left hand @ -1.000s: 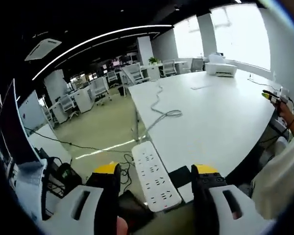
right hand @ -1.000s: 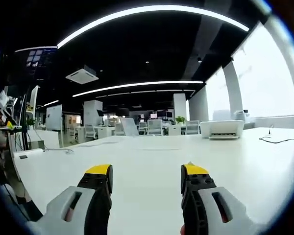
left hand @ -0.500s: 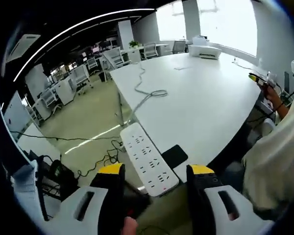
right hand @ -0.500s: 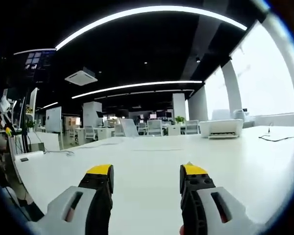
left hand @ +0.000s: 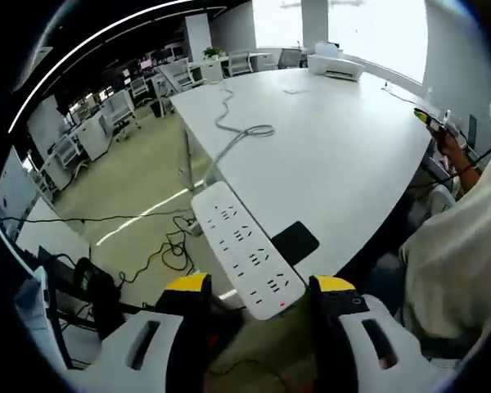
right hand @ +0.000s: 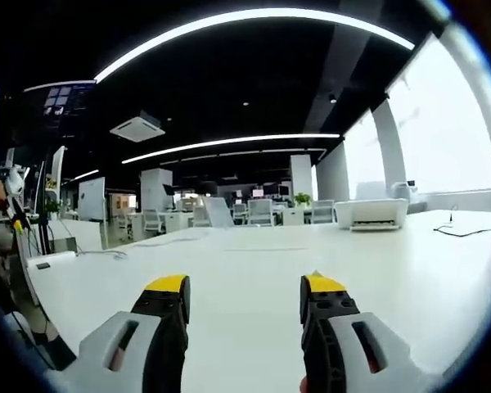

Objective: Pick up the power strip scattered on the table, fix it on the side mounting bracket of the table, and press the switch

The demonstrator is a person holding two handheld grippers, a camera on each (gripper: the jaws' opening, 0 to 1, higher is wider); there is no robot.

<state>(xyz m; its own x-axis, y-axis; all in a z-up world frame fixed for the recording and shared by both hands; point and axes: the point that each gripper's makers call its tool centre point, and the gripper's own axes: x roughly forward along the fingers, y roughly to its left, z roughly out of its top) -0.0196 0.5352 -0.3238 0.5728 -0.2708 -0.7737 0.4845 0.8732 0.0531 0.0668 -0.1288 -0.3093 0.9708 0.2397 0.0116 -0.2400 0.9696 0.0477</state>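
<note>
- Two jaws of left gripper [left hand: 258,288], yellow-tipped, black, w/ grey bodies, stand apart w/ nothing pinched; lower bodies cut off by frame edge.
- Floor at left of left gripper view: black cables [left hand: 159,254] tangled on pale floor, a dark object beside them too murky to ID.
- Power strip [left hand: 245,249]: long white plastic bar, rounded corners, rows of socket slots, small red spot near its near end. It sits at table's near edge, running diagonally, near end between the left jaw tips. Can't tell if it rests on the top or hangs on the table side; whatever carries it is hidden beneath.
- White cord [left hand: 233,139] runs from strip's far end across table, looping once, far end too small to follow.
- Black flat rectangle [left hand: 294,242] just beside strip on table edge; can't tell what it is.
- Table [left hand: 344,155]: wide, smooth matte white top.
- White printer-like box [left hand: 335,65] at far end of table, detail blurred.
- Person's pale sleeve [left hand: 454,262] at right, partly cut off; a hand [left hand: 452,150] beyond it holds the other gripper, only partly visible.
- Right gripper [right hand: 244,288]: same yellow-tipped jaws, spread, empty, over bare white tabletop [right hand: 254,262].
- Thin black cord [right hand: 466,235] at right on the top, end cut off.
</note>
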